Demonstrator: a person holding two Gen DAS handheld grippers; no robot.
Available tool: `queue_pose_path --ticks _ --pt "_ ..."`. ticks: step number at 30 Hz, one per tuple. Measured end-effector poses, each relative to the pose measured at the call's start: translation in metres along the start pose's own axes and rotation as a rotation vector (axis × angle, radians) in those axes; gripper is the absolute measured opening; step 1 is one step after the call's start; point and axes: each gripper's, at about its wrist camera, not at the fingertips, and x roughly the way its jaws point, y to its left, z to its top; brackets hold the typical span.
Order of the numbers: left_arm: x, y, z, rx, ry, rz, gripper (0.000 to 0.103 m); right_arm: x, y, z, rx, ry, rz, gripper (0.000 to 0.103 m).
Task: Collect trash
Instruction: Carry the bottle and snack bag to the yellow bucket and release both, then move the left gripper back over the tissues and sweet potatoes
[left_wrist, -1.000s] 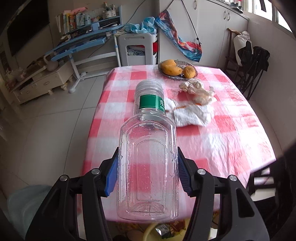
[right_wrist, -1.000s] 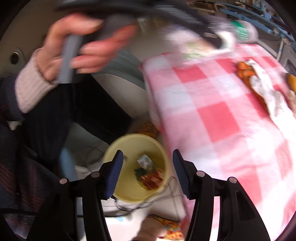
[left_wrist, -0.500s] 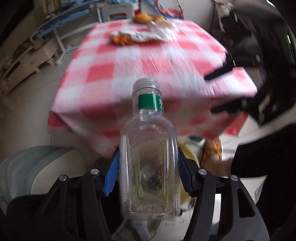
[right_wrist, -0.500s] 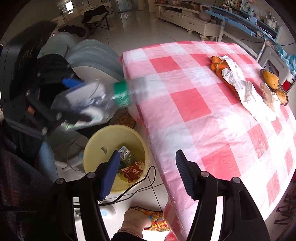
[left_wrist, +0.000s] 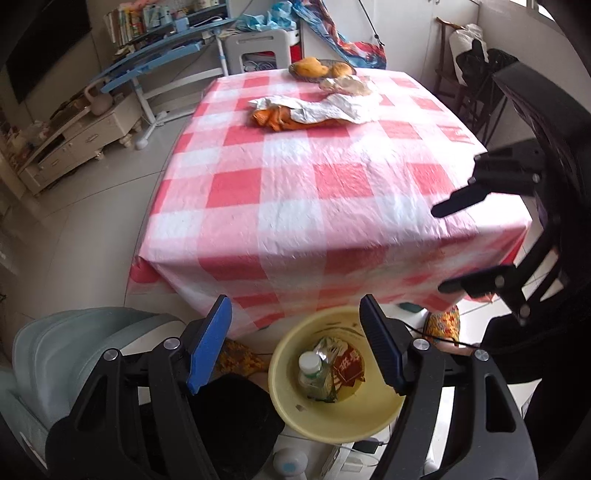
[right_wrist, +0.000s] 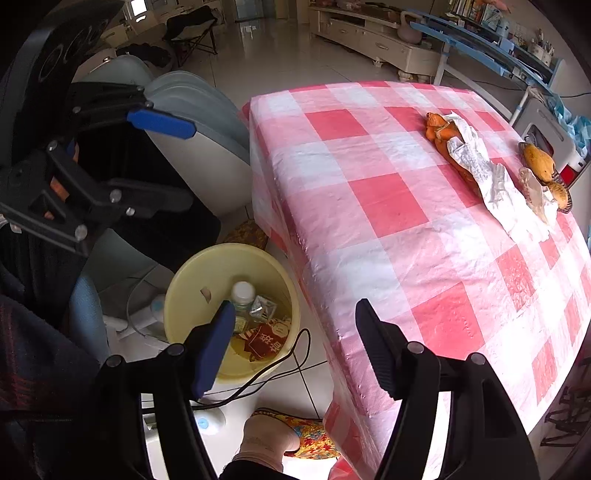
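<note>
The clear plastic bottle (left_wrist: 312, 373) with a white cap lies in the yellow bin (left_wrist: 332, 421) on the floor, among wrappers. My left gripper (left_wrist: 293, 301) hangs above the bin, its jaws opening with nothing between them. The right wrist view shows the same bottle (right_wrist: 243, 295) in the bin (right_wrist: 192, 280), with my left gripper (right_wrist: 184, 162) up at the left. My right gripper (right_wrist: 295, 306) hovers by the table corner, jaws opening and empty; it also shows as the right gripper (left_wrist: 439, 249) beside the table. Crumpled white paper (left_wrist: 325, 110) over orange scraps (left_wrist: 273, 120) lies far back on the checked table (left_wrist: 332, 166).
A basket of fruit (left_wrist: 321, 68) and a clear bag (left_wrist: 345, 85) sit at the table's far end. A grey-blue chair (left_wrist: 74, 339) stands left of the bin. A foot in a patterned slipper (right_wrist: 295, 432) and a black cable (right_wrist: 258, 380) are on the floor near the bin.
The bottle has left my left gripper and now lies in the yellow bin. That gripper swung from over the table to above the bin and its jaws widened. The right jaws widened slightly.
</note>
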Motion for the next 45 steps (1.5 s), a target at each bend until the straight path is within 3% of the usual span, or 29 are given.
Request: queue_pose_path --ticks 4,7,14,17,24,33,37,42,45 --pt "0.005 0.004 0.009 -0.008 -0.009 0.012 0.069 0.001 0.002 0.0 -0.007 0.007 -0.01 0.066" --pt "0.008 0.004 0.015 -0.004 -0.013 0.014 0.069 0.0 0.005 -0.003 -0.026 0.006 -0.064 0.072" --pt "0.011 -0.005 0.03 0.01 -0.037 0.015 0.07 -0.018 0.033 -0.018 -0.116 -0.07 -0.352 0.093" --pt "0.008 -0.009 0.042 0.019 -0.064 0.034 0.074 -0.024 0.04 -0.026 -0.117 -0.092 -0.47 0.095" --pt "0.009 0.003 0.1 -0.026 -0.148 0.048 0.077 -0.041 0.024 -0.026 -0.003 -0.149 -0.59 0.095" --pt "0.07 0.056 0.164 -0.218 -0.105 0.009 0.077 -0.031 0.016 -0.011 0.022 -0.151 -0.576 0.095" --pt "0.11 0.064 0.183 -0.23 -0.053 0.014 0.073 -0.021 0.022 -0.008 -0.007 -0.127 -0.566 0.095" --pt "0.137 0.064 0.218 -0.229 -0.081 0.007 0.073 -0.017 0.019 -0.003 0.004 -0.127 -0.561 0.095" --pt "0.164 0.064 0.231 -0.244 -0.053 0.014 0.073 -0.016 0.014 -0.003 0.022 -0.124 -0.55 0.095"
